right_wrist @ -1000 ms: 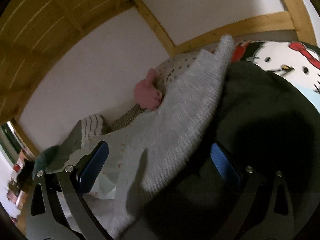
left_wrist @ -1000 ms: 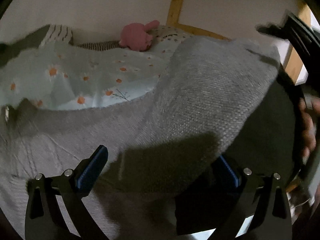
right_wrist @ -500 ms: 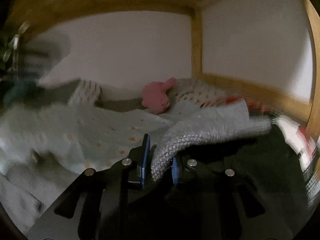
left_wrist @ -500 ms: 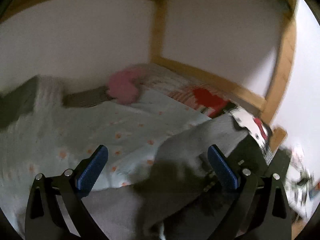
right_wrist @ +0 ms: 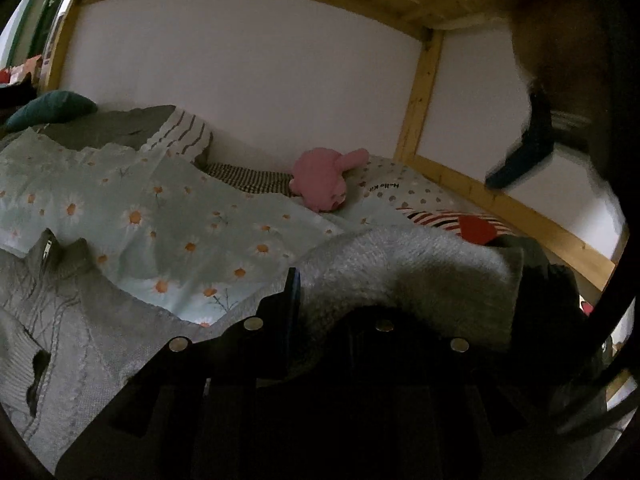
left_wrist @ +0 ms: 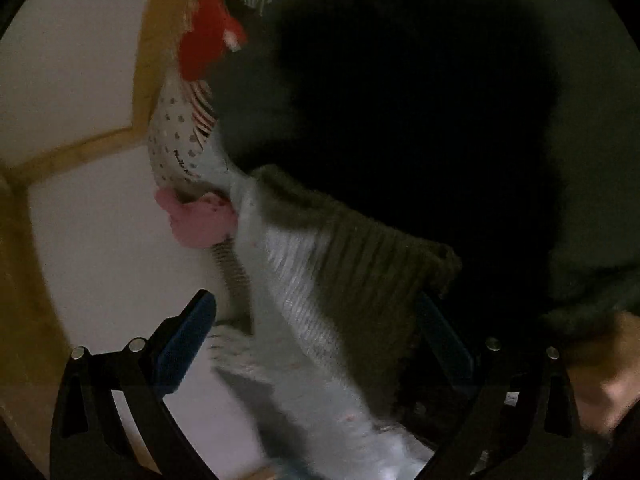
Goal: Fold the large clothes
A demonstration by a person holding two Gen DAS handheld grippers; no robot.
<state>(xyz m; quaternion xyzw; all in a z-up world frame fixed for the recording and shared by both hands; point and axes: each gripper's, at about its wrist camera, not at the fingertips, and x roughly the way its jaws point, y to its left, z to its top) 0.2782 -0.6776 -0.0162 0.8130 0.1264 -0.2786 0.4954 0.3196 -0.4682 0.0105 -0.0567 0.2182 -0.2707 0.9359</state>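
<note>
Mostly grey sweater (right_wrist: 420,272) (cable-knit) lies rumpled.

The grey sweater (right_wrist: 420,268) is a coarse, fuzzy knit, ribbed at its hem at 5 o'clock in the left wrist view. The daisy-print bedsheet (right_wrist: 160,216) looks thin, smooth, matt cotton. The pink plush toy (right_wrist: 324,180) is soft pile. The bed frame (right_wrist: 418,92) is bare, satin-finished pine. The right gripper (right_wrist: 316,292) is matt black plastic with shiny metal rivets.

The white pillow with grey dots (right_wrist: 404,192) has small dark words on it that start with "Hello Ki". No other words show.
</note>
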